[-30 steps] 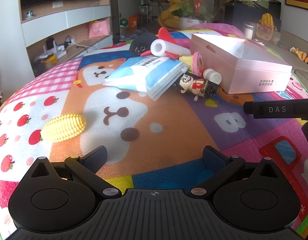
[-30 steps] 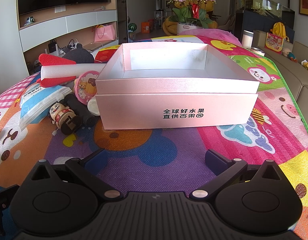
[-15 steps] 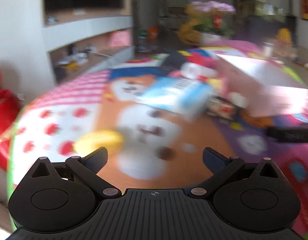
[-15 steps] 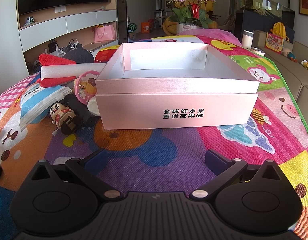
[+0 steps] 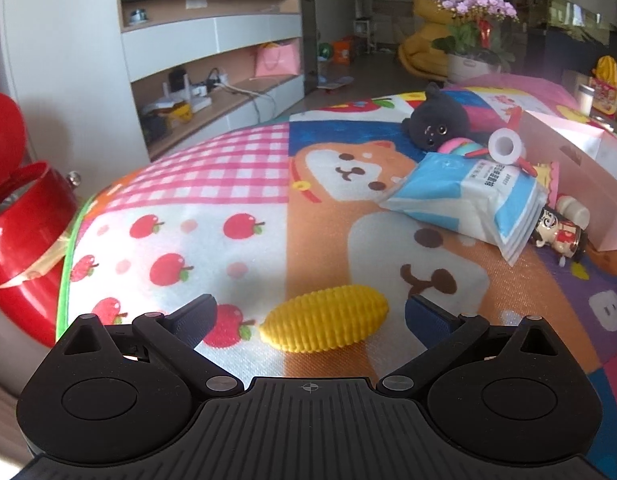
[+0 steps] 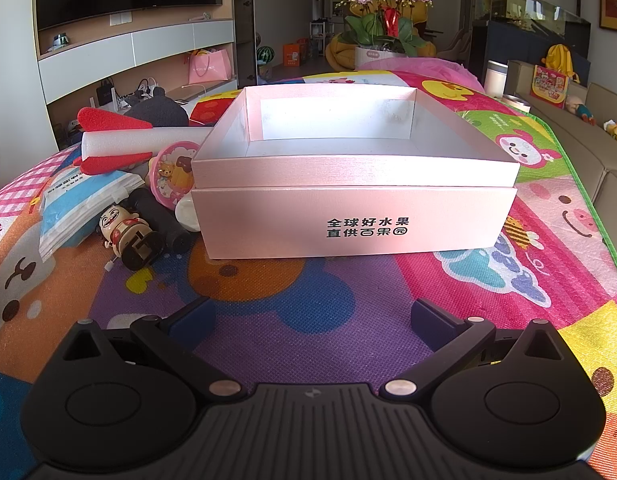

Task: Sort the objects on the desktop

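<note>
A yellow toy corn cob lies on the cartoon play mat, between the open fingers of my left gripper, untouched. Further right sits a heap: a blue-white tissue pack, a black plush cat, a white foam roll and a small cartoon figure. In the right wrist view an open pink box stands ahead of my right gripper, which is open with nothing in it. The figure, a foam rocket and the tissue pack lie left of the box.
A red pail stands off the mat's left edge. A TV shelf unit lines the far wall, and a pot of purple orchids stands behind the box. A sofa runs along the right side.
My left gripper has swung left and moved toward the corn cob, which now lies between its fingers. The other gripper's black finger has left its view. The right gripper has not moved.
</note>
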Demonstrator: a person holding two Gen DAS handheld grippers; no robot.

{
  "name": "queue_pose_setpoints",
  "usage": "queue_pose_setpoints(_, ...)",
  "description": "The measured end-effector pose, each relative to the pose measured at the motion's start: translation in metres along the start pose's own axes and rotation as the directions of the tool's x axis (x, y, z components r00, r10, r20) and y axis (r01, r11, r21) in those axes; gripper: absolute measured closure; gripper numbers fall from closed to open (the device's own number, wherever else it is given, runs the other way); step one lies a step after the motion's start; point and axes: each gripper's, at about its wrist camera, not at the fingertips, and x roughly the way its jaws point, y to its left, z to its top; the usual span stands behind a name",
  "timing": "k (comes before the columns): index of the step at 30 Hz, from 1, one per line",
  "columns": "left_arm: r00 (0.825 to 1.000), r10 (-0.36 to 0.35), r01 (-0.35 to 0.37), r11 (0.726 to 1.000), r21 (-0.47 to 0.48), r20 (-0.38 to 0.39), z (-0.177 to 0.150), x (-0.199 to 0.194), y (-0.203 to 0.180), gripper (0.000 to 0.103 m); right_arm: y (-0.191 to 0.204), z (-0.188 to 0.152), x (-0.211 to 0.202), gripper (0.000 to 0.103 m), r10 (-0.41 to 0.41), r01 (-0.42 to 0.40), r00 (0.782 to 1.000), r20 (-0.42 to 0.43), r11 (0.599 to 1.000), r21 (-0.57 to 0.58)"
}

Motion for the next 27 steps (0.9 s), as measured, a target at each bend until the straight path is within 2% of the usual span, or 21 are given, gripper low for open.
queue_pose_setpoints(1,1.000,-0.003,0.003,1.000,-0.003,-0.002,-0.001,0.001,0.000,0.006,0.000,0.000,0.000,0.000,0.000,0.000,1.000,0.000,1.000,0.000)
queue_pose_setpoints(2,1.000,-0.004,0.004,1.000,-0.005,-0.007,-0.001,0.002,0.000,0.018,0.000,0.000,0.000,0.000,0.000,0.000,1.000,0.000,1.000,0.000)
queue_pose_setpoints(6,1.000,-0.013,0.013,1.000,-0.022,-0.014,-0.002,0.005,-0.003,0.028,0.001,0.000,0.000,0.000,0.001,-0.001,1.000,0.000,1.000,0.001)
queue_pose_setpoints(7,1.000,-0.017,0.017,1.000,-0.024,-0.010,-0.002,0.005,-0.004,0.040,0.001,0.000,0.000,0.000,0.002,-0.002,1.000,0.000,1.000,0.002)
queue_pose_setpoints(10,0.998,-0.059,0.059,0.998,-0.026,-0.003,-0.003,0.001,-0.013,0.059,-0.003,0.002,0.000,0.000,0.028,-0.028,0.999,-0.022,0.999,-0.026)
queue_pose_setpoints(12,0.993,-0.115,0.115,0.993,0.011,0.001,-0.008,-0.006,-0.027,0.058,-0.006,0.006,0.003,0.000,0.061,-0.063,0.997,-0.047,0.997,-0.035)
queue_pose_setpoints(15,0.978,-0.209,0.209,0.976,0.066,0.002,-0.020,-0.019,-0.048,0.057,-0.004,0.009,0.005,0.000,0.069,-0.072,0.995,-0.069,0.996,-0.044)
queue_pose_setpoints(17,0.963,-0.269,0.268,0.960,0.084,-0.003,-0.026,-0.027,-0.057,0.048,-0.006,0.008,0.002,0.000,0.068,-0.071,0.994,-0.085,0.997,-0.040)
queue_pose_setpoints(18,0.956,-0.292,0.291,0.953,0.087,-0.004,-0.029,-0.030,-0.060,0.047,-0.005,0.010,0.002,0.000,0.063,-0.066,0.994,-0.095,0.997,-0.035)
queue_pose_setpoints(21,0.952,-0.306,0.306,0.949,0.075,-0.004,-0.033,-0.034,-0.062,0.039,-0.001,0.014,0.004,0.000,0.042,-0.048,0.991,-0.124,0.998,-0.045)
queue_pose_setpoints(22,0.953,-0.303,0.302,0.951,0.066,-0.002,-0.033,-0.034,-0.060,0.032,0.000,0.017,0.004,0.000,0.041,-0.048,0.989,-0.139,0.998,-0.051)
queue_pose_setpoints(23,0.958,-0.288,0.287,0.956,0.054,0.002,-0.034,-0.034,-0.057,0.025,0.001,0.019,0.004,0.000,0.057,-0.066,0.986,-0.155,0.996,-0.054)
queue_pose_setpoints(24,0.962,-0.272,0.271,0.961,0.047,0.006,-0.033,-0.034,-0.053,0.024,0.005,0.020,0.002,0.000,0.103,-0.115,0.982,-0.160,0.991,-0.069)
queue_pose_setpoints(25,0.965,-0.261,0.260,0.965,0.039,0.007,-0.033,-0.034,-0.049,0.022,0.011,0.020,-0.004,0.000,0.150,-0.162,0.980,-0.133,0.983,-0.089)
queue_pose_setpoints(27,0.970,-0.243,0.243,0.970,0.019,0.005,-0.033,-0.031,-0.041,0.020,0.032,0.018,-0.020,0.001,0.193,-0.197,0.981,-0.036,0.963,-0.186)
